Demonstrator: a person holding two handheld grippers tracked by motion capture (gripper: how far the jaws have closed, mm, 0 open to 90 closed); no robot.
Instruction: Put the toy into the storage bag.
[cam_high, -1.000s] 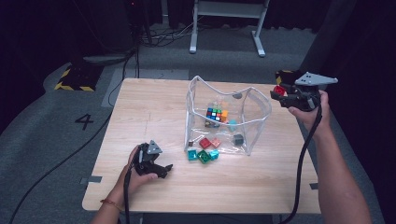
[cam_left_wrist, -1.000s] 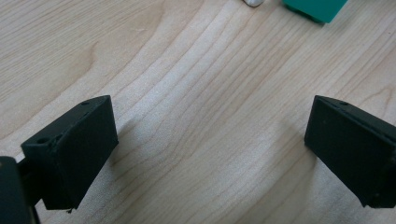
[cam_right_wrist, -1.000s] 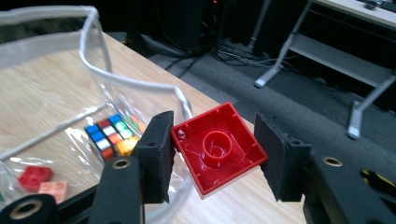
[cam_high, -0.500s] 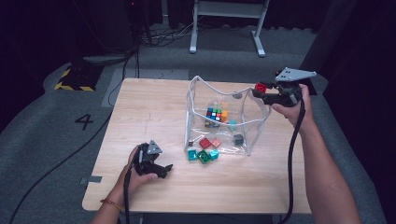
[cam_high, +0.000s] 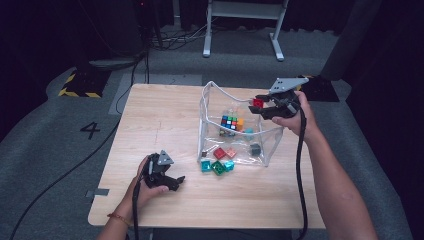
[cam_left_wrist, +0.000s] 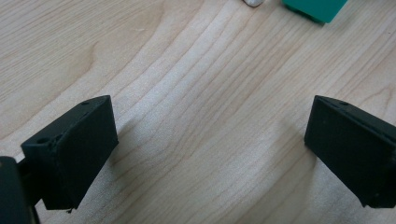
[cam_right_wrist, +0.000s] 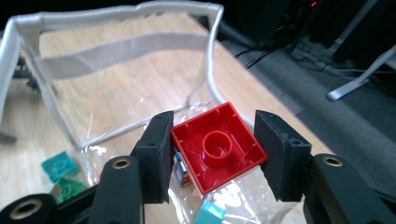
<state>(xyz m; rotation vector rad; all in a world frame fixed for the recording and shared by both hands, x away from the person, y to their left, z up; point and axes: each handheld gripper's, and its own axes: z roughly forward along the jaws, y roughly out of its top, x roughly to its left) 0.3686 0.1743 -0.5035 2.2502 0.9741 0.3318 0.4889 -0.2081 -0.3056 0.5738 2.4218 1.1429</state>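
Gripping a red building block (cam_right_wrist: 215, 147) between its two black pads, the right gripper (cam_high: 261, 106) is held above the open mouth of a clear plastic bag (cam_high: 210, 117). In the right gripper view the block is seen from its hollow underside: a square shell of glossy red plastic with thin walls, small ribs along the inner edges and one round tube at the centre. It is tilted, one corner pointing toward the camera, and both pads are pressed against opposite sides of it. In the high view the block is seen as a small red patch at the gripper's tip, over the bag's right side and clear of the table (cam_high: 160, 120).

The bag is noted as transparent, with a white trimmed rim and a white band across one wall. Inside it a multicoloured puzzle cube (cam_high: 230, 122) is seen, with further small pieces that are too small to identify. Just outside the bag's near wall, red, orange, teal and green blocks (cam_high: 218, 161) are lying on the wood in a close group.

The left gripper (cam_high: 172, 182) is held low at the near left part of the table, well apart from the bag. In the left gripper view its jaws are spread wide with bare wood between them; nothing is grasped.
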